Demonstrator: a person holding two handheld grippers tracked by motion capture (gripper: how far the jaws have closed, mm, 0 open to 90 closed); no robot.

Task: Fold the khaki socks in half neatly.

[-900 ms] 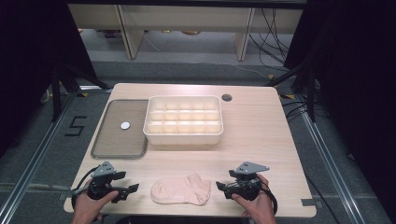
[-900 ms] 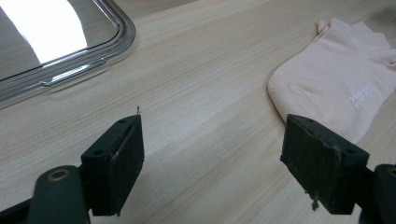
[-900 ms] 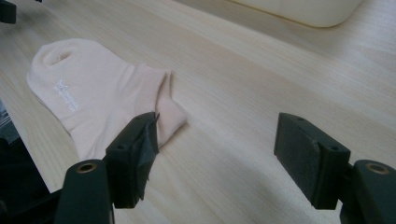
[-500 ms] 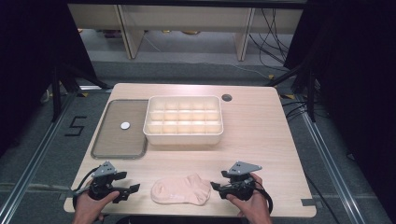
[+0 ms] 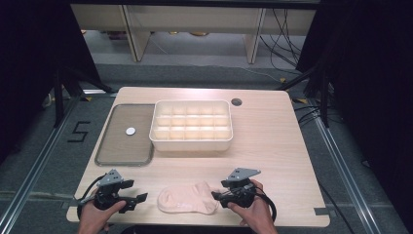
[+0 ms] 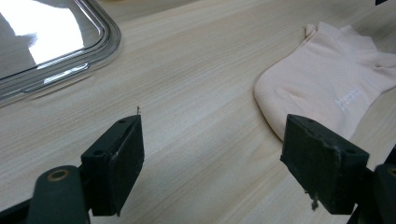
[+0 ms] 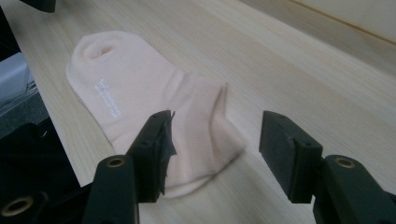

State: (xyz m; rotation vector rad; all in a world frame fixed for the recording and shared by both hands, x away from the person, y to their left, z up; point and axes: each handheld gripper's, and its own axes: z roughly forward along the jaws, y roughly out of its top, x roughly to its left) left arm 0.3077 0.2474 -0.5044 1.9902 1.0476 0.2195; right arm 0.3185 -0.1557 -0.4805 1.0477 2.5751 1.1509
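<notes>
right gripper reached sock.

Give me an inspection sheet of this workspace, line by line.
Surface: pale wooden table, dark round hole near the far edge.
Job's things: pink sock lying flat near the front edge.
Clutter: compartment tray; metal tray holding a white disc.
Grippers: left gripper open, short of the sock; right gripper open, jaws at the sock's edge.
Cables: one trails from each gripper; more on the floor behind.
Surroundings: black curtains, shelving behind.
</notes>
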